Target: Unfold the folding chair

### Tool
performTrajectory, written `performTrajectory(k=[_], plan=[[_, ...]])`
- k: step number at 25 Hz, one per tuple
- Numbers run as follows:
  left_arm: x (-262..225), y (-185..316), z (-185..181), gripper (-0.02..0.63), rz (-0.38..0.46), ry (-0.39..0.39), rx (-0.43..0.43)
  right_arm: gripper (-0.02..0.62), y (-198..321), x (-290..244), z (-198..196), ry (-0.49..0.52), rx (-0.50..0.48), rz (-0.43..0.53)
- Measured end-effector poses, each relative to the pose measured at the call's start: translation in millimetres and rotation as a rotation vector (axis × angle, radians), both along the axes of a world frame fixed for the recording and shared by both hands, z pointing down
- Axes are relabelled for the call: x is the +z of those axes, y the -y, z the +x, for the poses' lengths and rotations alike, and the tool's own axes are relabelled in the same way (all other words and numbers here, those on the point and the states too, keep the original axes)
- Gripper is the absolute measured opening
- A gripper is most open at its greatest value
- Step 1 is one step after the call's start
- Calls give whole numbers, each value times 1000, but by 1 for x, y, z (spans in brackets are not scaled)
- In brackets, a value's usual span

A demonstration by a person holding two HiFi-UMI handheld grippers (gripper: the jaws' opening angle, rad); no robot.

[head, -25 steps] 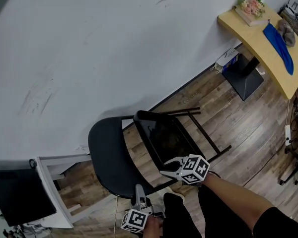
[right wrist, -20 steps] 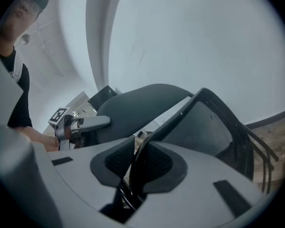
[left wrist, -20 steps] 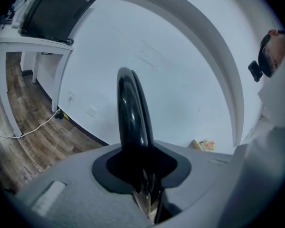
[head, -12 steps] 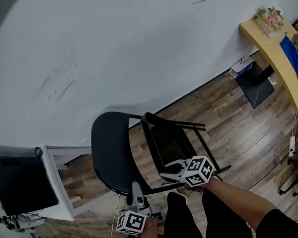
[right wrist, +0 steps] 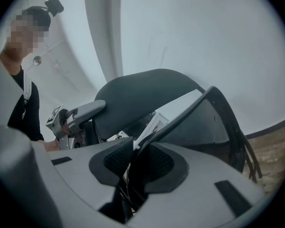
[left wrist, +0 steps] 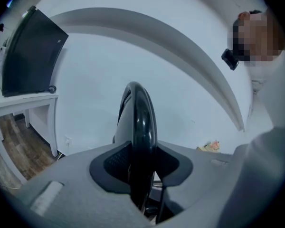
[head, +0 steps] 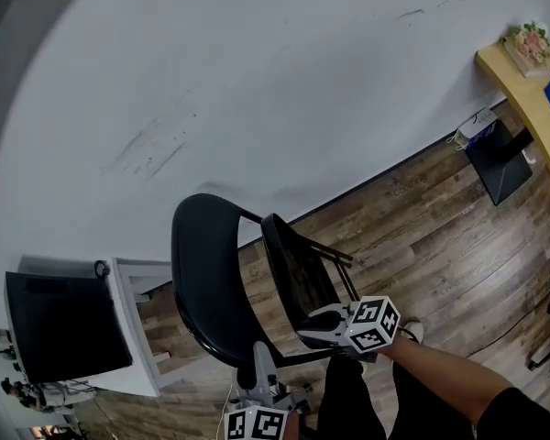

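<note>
Close by the foot of the wall (head: pixel 257 81), over the wooden floor (head: pixel 422 218): folding chair (head: pixel 257 282) upright, not yet opened; whether its feet touch the floor cannot be told. The backrest (head: pixel 200 273) and seat (head: pixel 298 264) stand nearly parallel, both on edge, with a narrow wedge of gap between them. The seat lies to the right of the backrest, and the long sides of both run from the grippers toward the wall. The left gripper (head: pixel 257 360) is clamped on the near rim of the backrest, which sits edge-on between the jaws and touches both. The right gripper (head: pixel 313 326) is clamped on the seat's thin near edge. Both sets of jaws have just been opening a little, each with its chair part between them. Judgement: the right gripper is already on the seat, so the opening swing falls to it, drawing the seat rim rightward and down, away from the backrest, while the left gripper steadies. The grips look light, so a slip is possible
</note>
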State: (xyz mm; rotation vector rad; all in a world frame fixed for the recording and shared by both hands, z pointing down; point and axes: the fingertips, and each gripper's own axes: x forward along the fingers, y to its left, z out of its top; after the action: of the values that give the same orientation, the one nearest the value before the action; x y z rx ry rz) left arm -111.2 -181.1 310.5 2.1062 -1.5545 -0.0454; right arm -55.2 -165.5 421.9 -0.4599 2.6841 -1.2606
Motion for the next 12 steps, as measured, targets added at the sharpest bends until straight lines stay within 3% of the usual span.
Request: performTrajectory(k=[2,4,12], plan=[[6,-17,-6,129,60,-69,-12,89,-8,2,-6,9,-32,17],[11,-33,-11,132,81,-89,-22,89,-20,6,-9,20,-55,18],[26,-94,-22,137,41,-1,-52,78,-80,21,-3,45,-122,-25]])
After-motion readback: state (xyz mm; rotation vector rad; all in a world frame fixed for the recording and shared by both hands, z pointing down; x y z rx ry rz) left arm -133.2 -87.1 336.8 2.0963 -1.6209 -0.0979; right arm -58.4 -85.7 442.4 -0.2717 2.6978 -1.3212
